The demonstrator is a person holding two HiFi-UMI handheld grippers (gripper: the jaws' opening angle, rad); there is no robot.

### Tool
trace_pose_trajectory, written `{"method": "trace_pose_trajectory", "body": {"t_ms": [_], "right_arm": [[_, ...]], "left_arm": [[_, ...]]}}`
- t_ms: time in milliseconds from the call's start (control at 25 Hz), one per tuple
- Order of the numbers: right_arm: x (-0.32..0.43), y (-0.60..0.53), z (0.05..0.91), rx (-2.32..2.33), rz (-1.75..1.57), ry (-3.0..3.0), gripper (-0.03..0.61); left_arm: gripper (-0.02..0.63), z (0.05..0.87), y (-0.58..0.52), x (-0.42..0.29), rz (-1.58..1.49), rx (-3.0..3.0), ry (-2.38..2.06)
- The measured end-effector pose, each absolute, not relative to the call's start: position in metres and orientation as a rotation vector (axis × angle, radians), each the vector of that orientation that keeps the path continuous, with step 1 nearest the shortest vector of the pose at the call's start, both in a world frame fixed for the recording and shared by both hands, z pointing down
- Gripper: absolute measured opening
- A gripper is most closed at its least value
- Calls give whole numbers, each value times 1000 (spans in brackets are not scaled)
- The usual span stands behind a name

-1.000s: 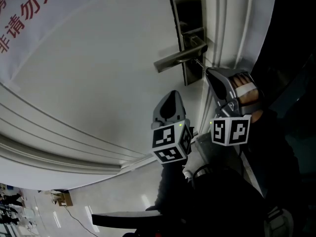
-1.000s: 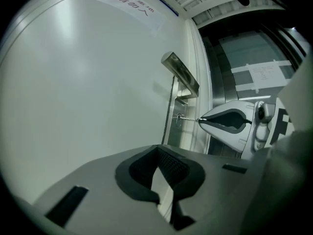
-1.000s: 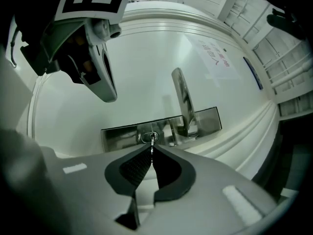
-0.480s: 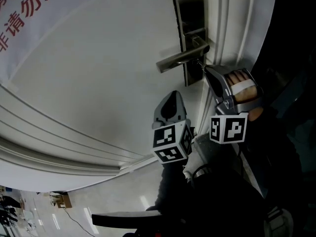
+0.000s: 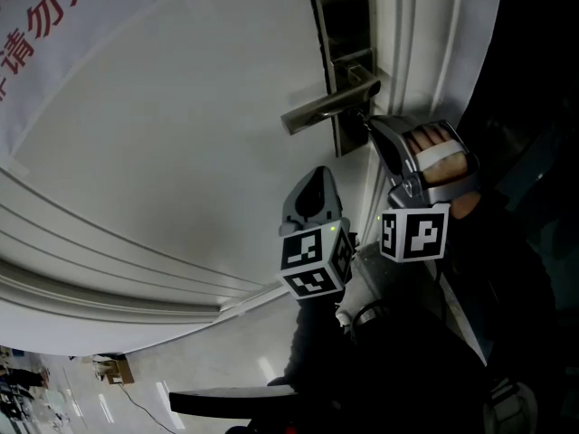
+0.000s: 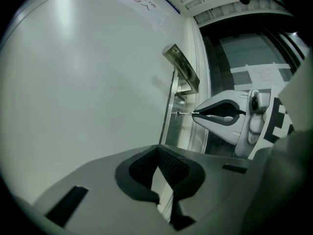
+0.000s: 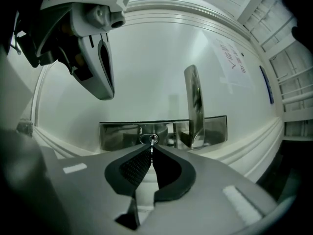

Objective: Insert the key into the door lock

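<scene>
Pinching a thin key [image 7: 151, 145], right claw [image 7: 151, 152] holds its tip at the door lock [image 7: 117, 133] keyhole directly ahead; left claw [image 6: 158, 150] pressed together, empty

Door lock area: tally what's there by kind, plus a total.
Tools: 2, left tool and right tool
Key: 1
Door handle: 1
Lock plate: 1
Total: 5

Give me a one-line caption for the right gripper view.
The key, pinched in the right hand-held gripper, meets the keyhole in the lock plate, beside the lever handle.
</scene>
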State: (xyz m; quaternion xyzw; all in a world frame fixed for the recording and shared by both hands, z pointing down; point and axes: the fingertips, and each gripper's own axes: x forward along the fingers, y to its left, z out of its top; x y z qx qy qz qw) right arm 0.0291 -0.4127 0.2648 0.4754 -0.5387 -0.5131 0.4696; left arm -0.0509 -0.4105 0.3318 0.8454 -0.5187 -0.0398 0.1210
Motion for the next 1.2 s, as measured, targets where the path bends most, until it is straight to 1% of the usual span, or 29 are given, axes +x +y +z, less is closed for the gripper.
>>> {"method": "trace_pose_trajectory", "body": {"t_ms": [1200], "right_arm": [[25,-419,266,1130,-1269,-1246,12]], "left_arm": [[2,327,-412,-58,-133,2476,-1537]]}}
